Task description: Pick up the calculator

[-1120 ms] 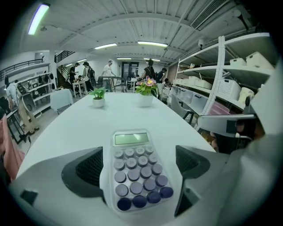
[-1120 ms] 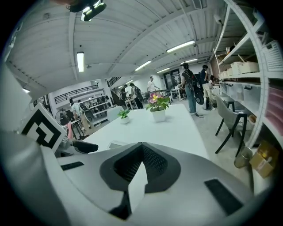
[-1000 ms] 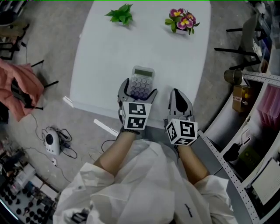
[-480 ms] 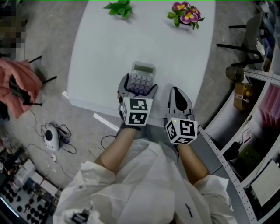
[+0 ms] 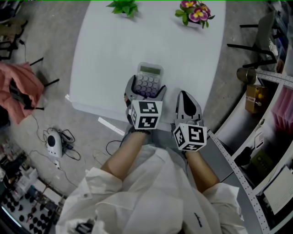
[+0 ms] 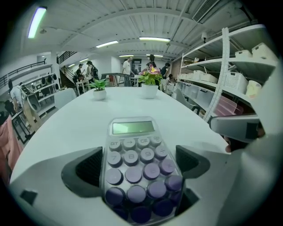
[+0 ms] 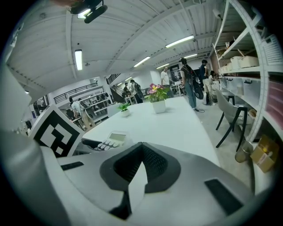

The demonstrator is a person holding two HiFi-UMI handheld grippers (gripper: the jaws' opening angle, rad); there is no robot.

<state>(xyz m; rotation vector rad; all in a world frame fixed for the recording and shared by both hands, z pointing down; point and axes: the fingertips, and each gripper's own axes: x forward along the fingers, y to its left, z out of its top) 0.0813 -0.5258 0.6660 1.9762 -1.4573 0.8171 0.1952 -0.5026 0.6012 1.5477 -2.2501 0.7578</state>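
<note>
head view: a smooth white counter [image 5: 114,55] with rounded corners carries the calculator [image 5: 149,77] near its near edge, a small rounded slab with a pale green display strip and round purple keys. the left gripper [image 5: 145,89] has its grey jaws on either side of the calculator's lower half, and the right gripper [image 5: 187,103] sits just beside it, pointed and narrow. a leafy green plant [image 5: 122,7] and a pot of purple flowers [image 5: 194,11] stand at the far end. left gripper view: the left gripper [image 6: 139,154] is grasping the calculator [image 6: 137,163], its dark ribbed pads pressed against the clear plastic side edges, with the key end tucked into the throat and the display end reaching out over the counter [image 6: 66,132]. whether that far end touches the counter i cannot tell. right gripper view: the right gripper [image 7: 141,148] is clenched, its ribbed pads meeting at the tips with nothing between, above the counter [image 7: 177,128]; the calculator [image 7: 112,140] shows to its left.
</note>
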